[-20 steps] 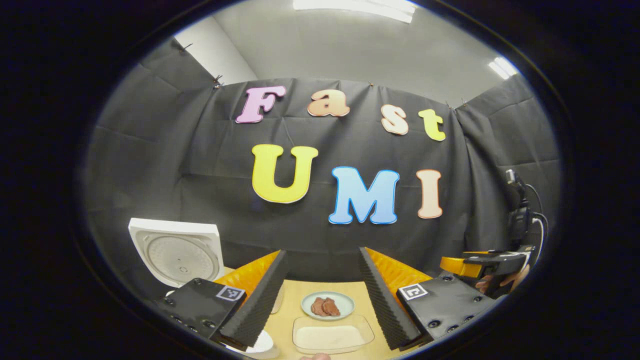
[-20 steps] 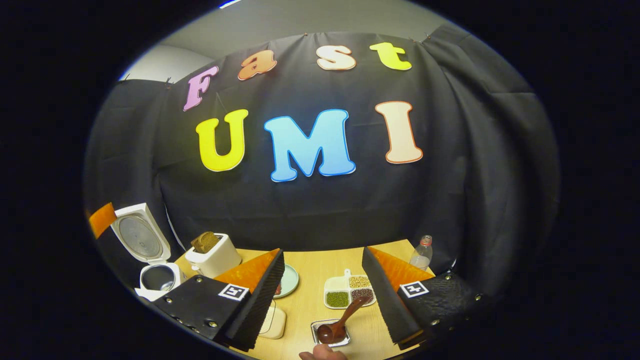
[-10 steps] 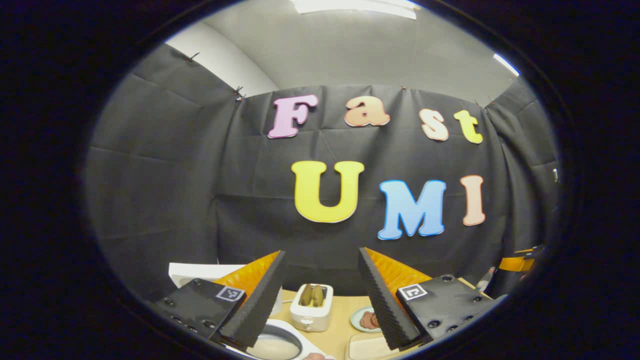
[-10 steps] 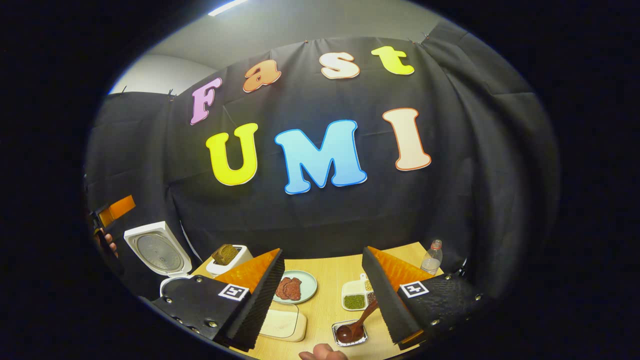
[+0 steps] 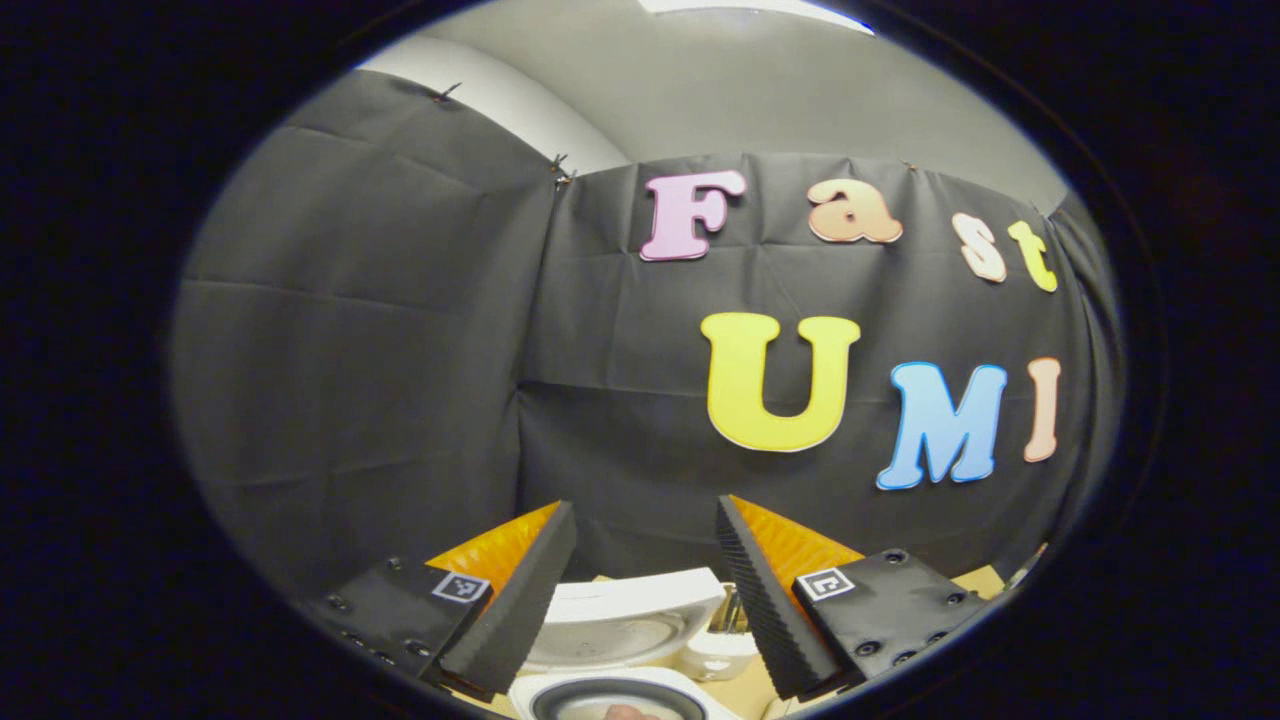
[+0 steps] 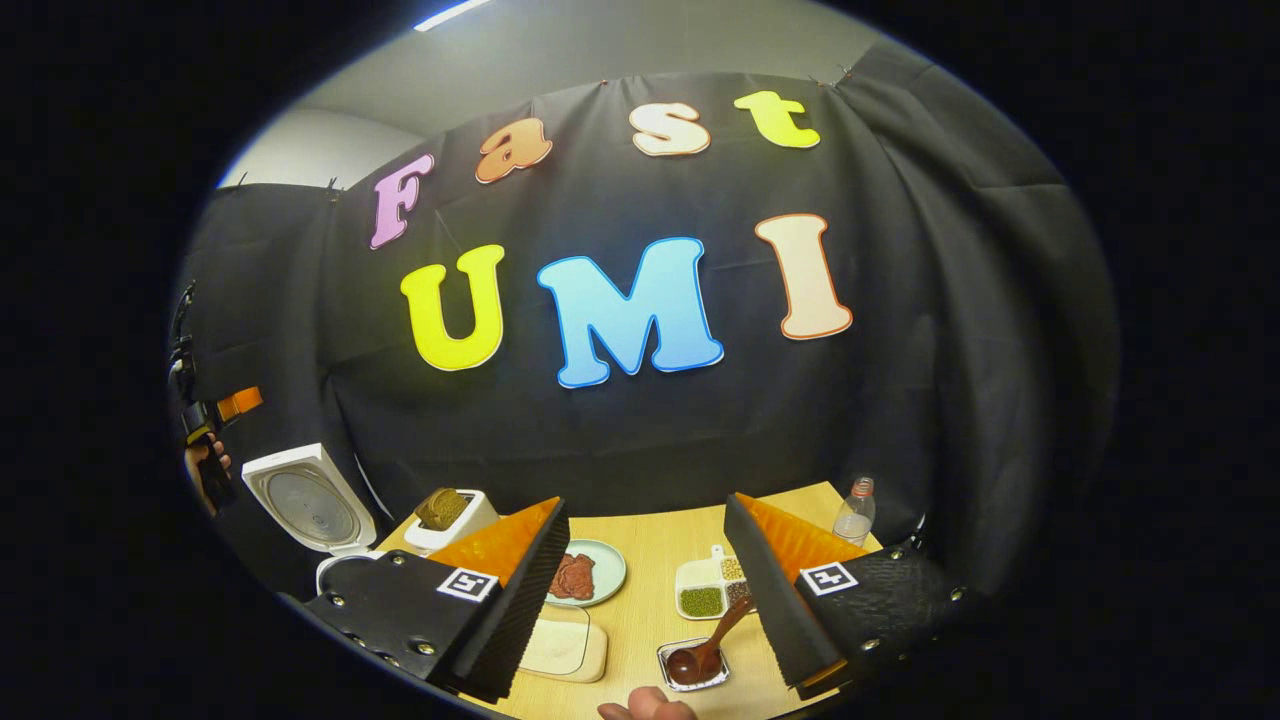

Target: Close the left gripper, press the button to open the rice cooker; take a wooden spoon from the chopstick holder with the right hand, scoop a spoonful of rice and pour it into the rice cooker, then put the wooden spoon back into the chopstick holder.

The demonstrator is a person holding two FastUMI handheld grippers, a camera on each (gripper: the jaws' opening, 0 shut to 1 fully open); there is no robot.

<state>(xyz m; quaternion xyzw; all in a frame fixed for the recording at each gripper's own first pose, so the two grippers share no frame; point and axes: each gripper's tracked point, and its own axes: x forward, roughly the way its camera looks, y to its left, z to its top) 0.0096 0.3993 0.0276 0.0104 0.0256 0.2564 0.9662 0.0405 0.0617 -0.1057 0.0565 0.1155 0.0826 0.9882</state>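
The wooden spoon point(image 6: 707, 650) lay bowl-down in a small metal tray point(image 6: 692, 666) at lower centre of the right gripper view, handle slanting up-right toward the right gripper point(image 6: 645, 600), whose fingers stood apart and empty. The left gripper point(image 5: 640, 590), fingers also apart, hung above the open rice cooker point(image 5: 625, 640).
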